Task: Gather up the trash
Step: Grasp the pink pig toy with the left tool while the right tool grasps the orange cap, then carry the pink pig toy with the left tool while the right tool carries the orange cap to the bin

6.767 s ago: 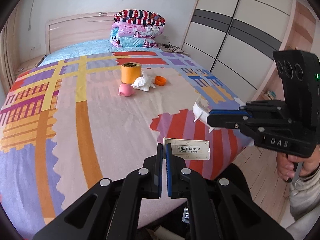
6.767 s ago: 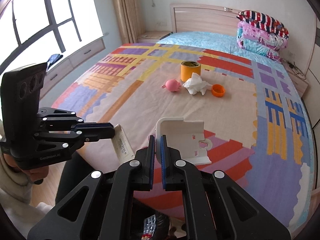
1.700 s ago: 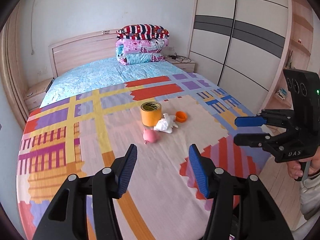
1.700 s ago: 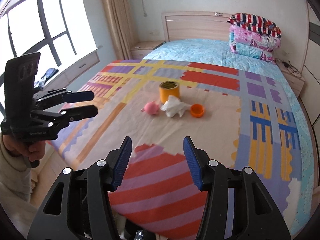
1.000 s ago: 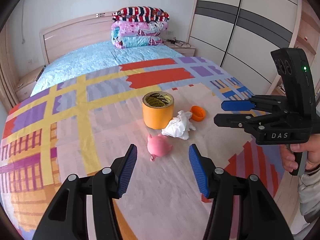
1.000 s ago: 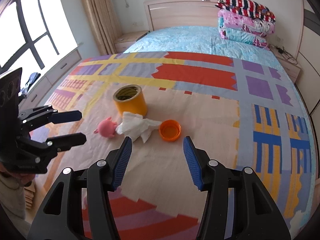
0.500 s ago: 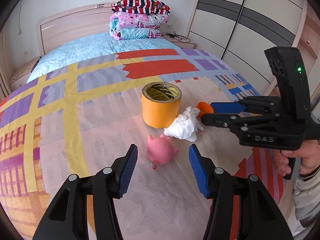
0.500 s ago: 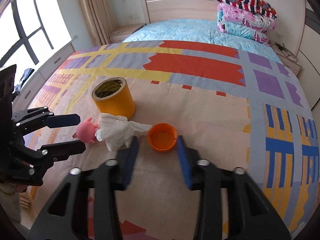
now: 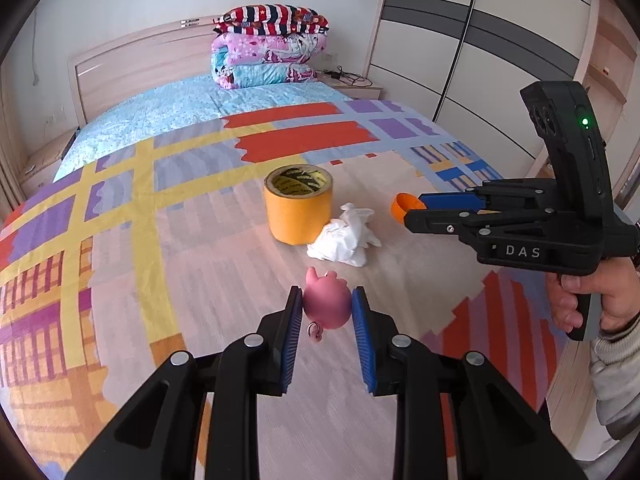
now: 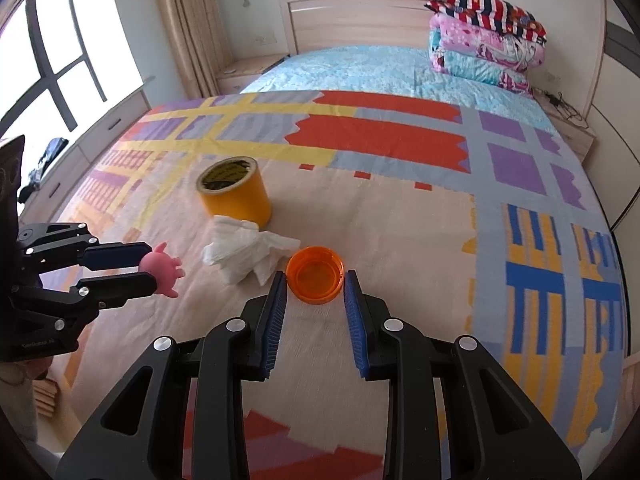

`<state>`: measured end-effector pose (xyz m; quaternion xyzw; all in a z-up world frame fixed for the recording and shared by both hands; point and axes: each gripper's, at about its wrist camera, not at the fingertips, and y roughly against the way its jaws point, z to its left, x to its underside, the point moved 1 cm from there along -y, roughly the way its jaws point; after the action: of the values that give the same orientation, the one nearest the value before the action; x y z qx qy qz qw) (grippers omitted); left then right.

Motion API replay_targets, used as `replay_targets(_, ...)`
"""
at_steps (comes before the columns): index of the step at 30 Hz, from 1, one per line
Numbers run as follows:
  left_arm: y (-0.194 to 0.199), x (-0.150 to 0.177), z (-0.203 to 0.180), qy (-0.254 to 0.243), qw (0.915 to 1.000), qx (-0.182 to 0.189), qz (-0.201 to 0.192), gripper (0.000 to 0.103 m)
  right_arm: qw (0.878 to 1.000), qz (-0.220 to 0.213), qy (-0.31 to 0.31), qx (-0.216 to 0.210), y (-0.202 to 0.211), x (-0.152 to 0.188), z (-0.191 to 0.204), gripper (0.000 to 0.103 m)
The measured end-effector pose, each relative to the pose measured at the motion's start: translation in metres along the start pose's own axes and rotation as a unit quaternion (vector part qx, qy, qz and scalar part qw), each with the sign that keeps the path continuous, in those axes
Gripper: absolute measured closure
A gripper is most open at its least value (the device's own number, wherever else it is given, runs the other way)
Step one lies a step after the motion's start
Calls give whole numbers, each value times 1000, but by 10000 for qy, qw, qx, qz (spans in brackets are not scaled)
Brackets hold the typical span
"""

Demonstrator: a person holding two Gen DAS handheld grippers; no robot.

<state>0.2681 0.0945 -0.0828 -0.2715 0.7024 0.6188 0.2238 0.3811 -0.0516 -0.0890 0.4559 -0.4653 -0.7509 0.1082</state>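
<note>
A pink pig toy [image 9: 326,304] lies on the patterned bedspread [image 9: 160,240], between the blue pads of my left gripper [image 9: 325,310], which is open around it. An orange cap [image 10: 315,274] lies open side up between the pads of my right gripper [image 10: 314,284], also open, pads close to its sides. A crumpled white tissue [image 9: 345,236] lies between the pig and the cap, next to an upright yellow tape roll [image 9: 298,203]. In the right wrist view the left gripper [image 10: 132,266] shows with the pig [image 10: 162,268] at its tips.
Folded blankets [image 9: 270,50] are stacked at the headboard. Wardrobe doors [image 9: 480,60] stand to the right of the bed. A window and low cabinet [image 10: 60,128] run along the left side. The bed's edge is near my right hand [image 9: 588,300].
Both grippers have moved forward and down. The left now straddles the pink pig, the right straddles the orange cap, and both have narrowed their opening. Long before, they let go of earlier items.
</note>
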Motion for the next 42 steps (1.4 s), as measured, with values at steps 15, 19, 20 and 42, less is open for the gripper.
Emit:
replay_targets(15, 57, 15, -24, -160, 9993, -24, -342, 78, 9992, -287, 262, -48, 57, 22, 37, 74)
replay_targets(19, 68, 26, -30, -205, 9992, -44, -338, 78, 9988, -332, 336, -103, 71, 35, 49, 74)
replay_targets(20, 71, 29, -32, -214, 9992, -41, -342, 78, 9987, -342, 359, -113, 74, 38, 52, 74)
replay_targets(42, 108, 103, -79, -374, 9982, 293, -371, 78, 9953, -342, 552, -721, 128, 123, 106, 74)
